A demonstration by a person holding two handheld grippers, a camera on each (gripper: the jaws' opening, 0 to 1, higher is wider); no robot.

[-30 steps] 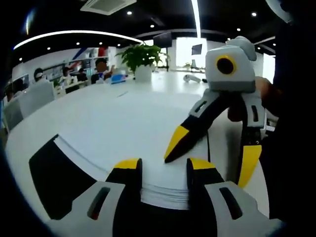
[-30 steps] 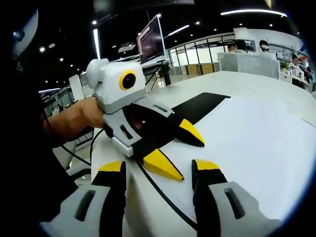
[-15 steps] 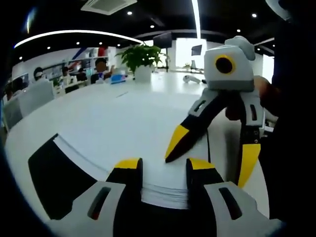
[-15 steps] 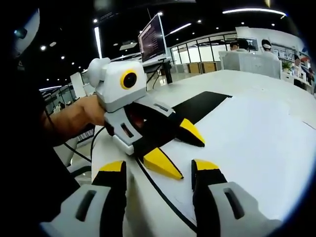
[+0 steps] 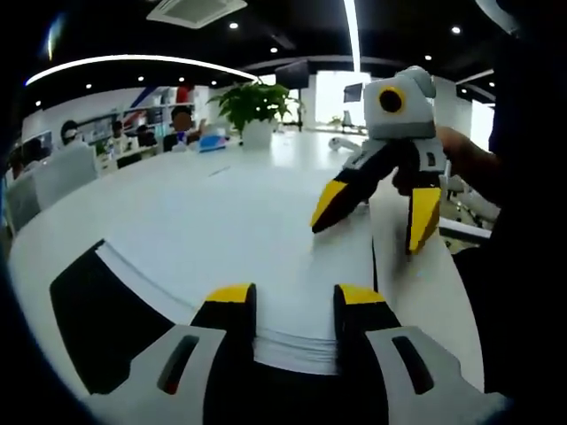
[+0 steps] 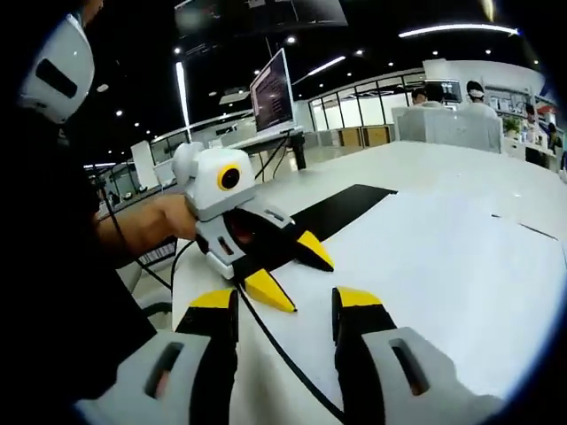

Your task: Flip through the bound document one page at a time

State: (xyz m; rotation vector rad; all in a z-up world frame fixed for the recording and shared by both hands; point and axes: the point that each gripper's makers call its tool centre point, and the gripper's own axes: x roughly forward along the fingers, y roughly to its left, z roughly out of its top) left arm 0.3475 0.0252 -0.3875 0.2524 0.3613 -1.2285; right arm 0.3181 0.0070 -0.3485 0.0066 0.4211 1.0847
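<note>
We see the bound document (image 5: 239, 239) lying open and flat on the white desk (image 5: 292, 150), its near edge between the spread left tongs (image 5: 285, 299). Our right tongs (image 5: 372, 208) hang above the page, jaws wide and holding nothing. A potted plant (image 5: 252, 111) stands far behind.

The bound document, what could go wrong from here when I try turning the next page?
1. The left hand-held gripper straddles the near edge of the document, open. Closing there could pinch several sheets of the stack, not one.
2. The right hand-held gripper is open and lifted off the page, holding nothing, so the top sheet may not lift at all.
3. A black cable runs across the table beside the document and could snag a jaw.
</note>
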